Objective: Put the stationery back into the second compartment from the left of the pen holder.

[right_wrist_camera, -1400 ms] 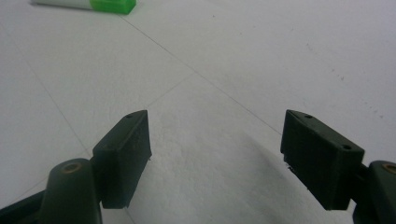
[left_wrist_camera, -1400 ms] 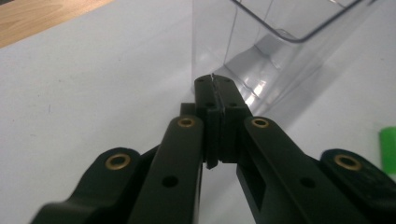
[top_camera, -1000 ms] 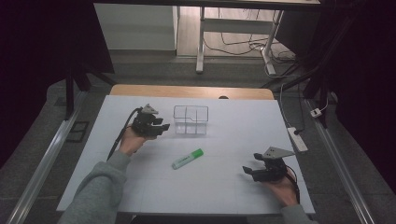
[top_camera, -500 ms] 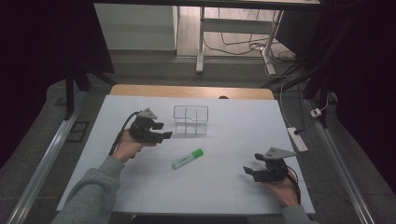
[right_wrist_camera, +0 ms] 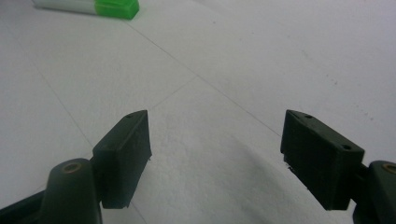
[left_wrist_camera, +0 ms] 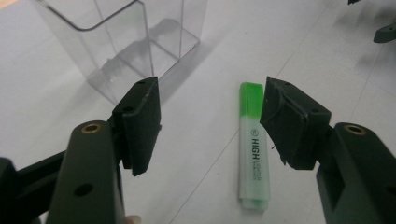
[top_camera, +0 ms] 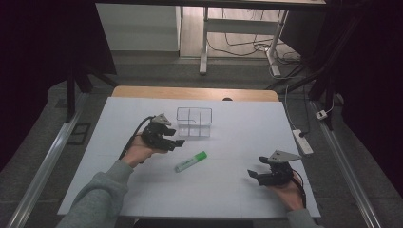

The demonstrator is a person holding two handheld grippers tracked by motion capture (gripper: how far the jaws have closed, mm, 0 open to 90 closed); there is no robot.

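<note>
The green highlighter (top_camera: 190,162) lies flat on the white counter (top_camera: 228,190), just below the middle of the high view, its green cap pointing up and to the right. Your left gripper (top_camera: 175,142) sits just up and left of it, near but apart, with nothing between the jaws; they have just been opening and now stand wide and released. In the left gripper view the highlighter (left_wrist_camera: 253,149) lies on the counter beyond the jaws, right of centre, its cap end partly behind the right-hand jaw (the printed word HIGH reads along its barrel). The clear plastic box (top_camera: 194,122) stands just to the upper right of your left gripper in the high view, and fills the upper left of the left gripper view (left_wrist_camera: 121,42). Your right gripper (top_camera: 256,175) rests at the lower right of the high view, well apart from the highlighter, jaws spread with nothing in them. In the right gripper view the highlighter (right_wrist_camera: 88,7) lies at the upper left edge.
</note>
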